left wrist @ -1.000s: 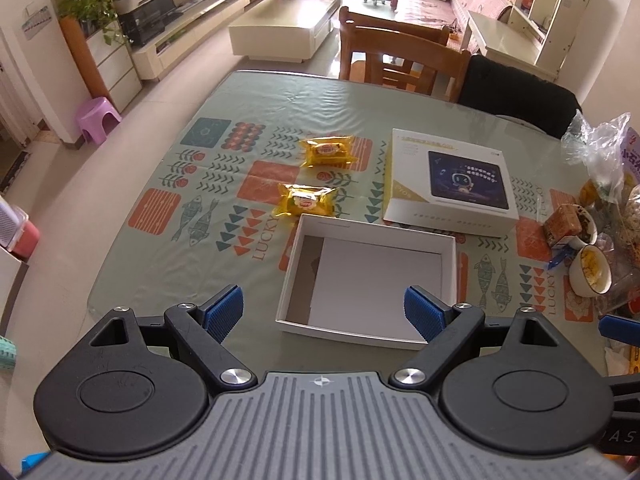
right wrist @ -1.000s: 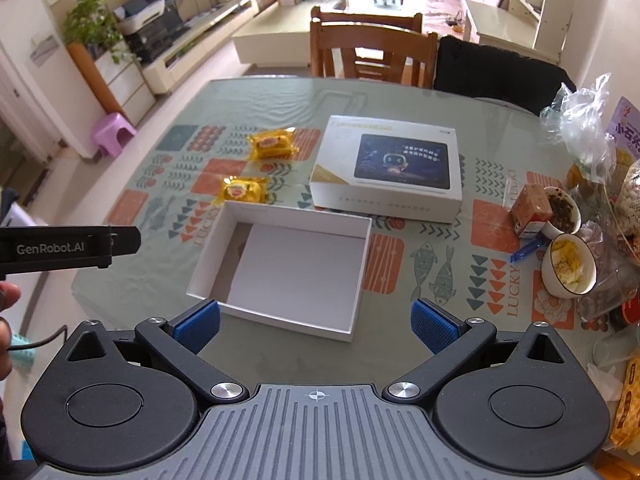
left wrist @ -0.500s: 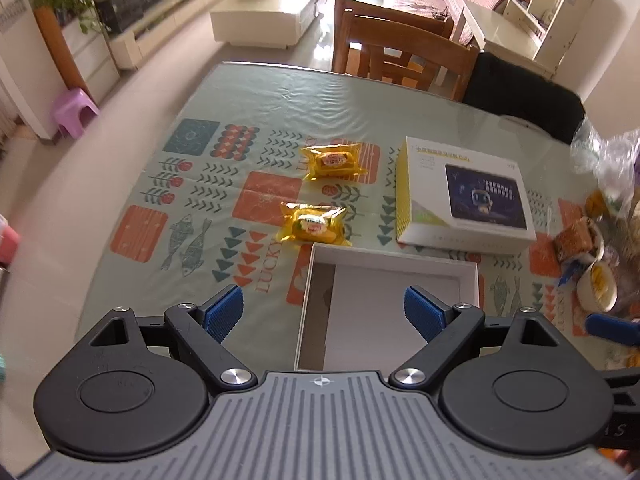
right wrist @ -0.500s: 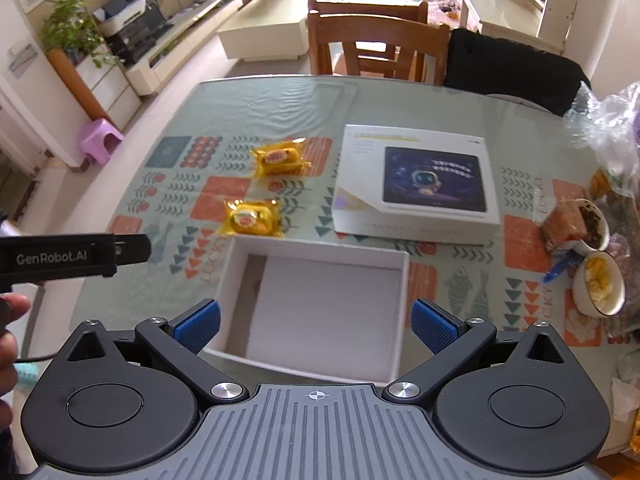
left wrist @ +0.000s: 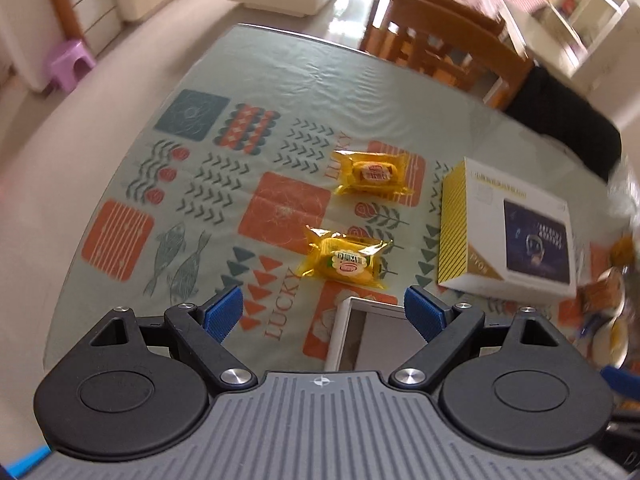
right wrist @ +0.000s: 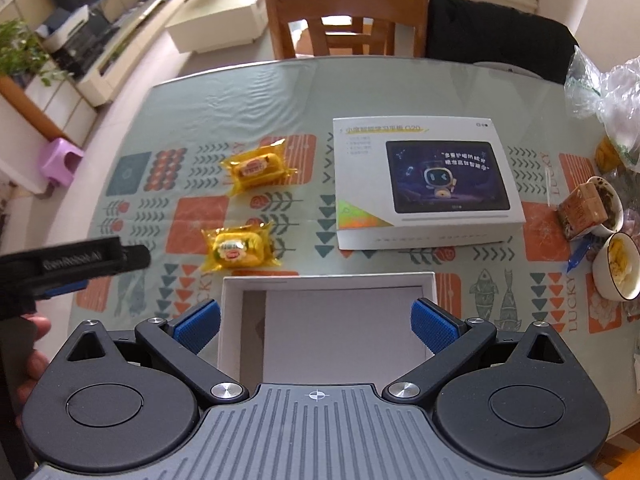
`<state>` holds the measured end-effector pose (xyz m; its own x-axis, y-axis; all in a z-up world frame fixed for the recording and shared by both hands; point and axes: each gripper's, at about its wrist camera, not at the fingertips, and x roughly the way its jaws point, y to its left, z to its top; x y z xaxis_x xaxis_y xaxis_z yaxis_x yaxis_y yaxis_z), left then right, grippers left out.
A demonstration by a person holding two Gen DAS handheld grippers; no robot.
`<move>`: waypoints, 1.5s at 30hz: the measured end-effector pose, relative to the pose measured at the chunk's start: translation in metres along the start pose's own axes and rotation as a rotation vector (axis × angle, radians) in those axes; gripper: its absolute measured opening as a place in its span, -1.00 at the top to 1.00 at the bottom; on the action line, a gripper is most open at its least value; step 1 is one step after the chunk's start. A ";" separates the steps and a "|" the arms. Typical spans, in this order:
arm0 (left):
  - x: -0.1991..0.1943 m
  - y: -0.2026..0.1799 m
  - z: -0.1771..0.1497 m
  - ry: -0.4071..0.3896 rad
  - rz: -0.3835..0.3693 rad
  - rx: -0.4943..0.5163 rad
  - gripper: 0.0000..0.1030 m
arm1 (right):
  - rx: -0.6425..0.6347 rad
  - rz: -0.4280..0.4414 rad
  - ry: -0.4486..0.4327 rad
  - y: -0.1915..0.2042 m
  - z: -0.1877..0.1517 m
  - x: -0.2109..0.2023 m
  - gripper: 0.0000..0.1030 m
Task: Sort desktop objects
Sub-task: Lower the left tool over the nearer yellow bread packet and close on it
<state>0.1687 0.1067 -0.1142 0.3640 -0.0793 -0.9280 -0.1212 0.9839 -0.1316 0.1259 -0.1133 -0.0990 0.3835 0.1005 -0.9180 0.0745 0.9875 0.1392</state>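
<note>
Two yellow wrapped snack cakes lie on the patterned tablecloth: the near one and the far one. An open white box tray sits at the table's near side. A white tablet box lid lies behind it to the right. My left gripper is open and empty, above the table just short of the near cake; it also shows in the right wrist view. My right gripper is open and empty over the tray.
Bowls of food, a brown carton and plastic bags crowd the table's right edge. Wooden chairs stand at the far side, one draped in black cloth. The table edge falls off on the left.
Both grippers have moved forward and lower over the table. The left one has swung left, bringing the near cake between its fingers' line. Both stay open.
</note>
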 end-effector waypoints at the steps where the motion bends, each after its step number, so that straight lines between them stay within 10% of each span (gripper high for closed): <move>1: 0.005 -0.002 0.003 0.012 -0.004 0.011 -1.00 | 0.006 -0.006 0.002 0.000 0.002 0.004 -1.00; 45: 0.169 -0.005 0.037 0.273 -0.016 0.017 -1.00 | 0.051 -0.143 0.189 0.015 0.049 0.133 -1.00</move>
<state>0.2650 0.0946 -0.2571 0.1026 -0.1331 -0.9858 -0.1013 0.9845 -0.1434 0.2233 -0.0906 -0.2009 0.1875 -0.0139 -0.9822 0.1640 0.9863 0.0173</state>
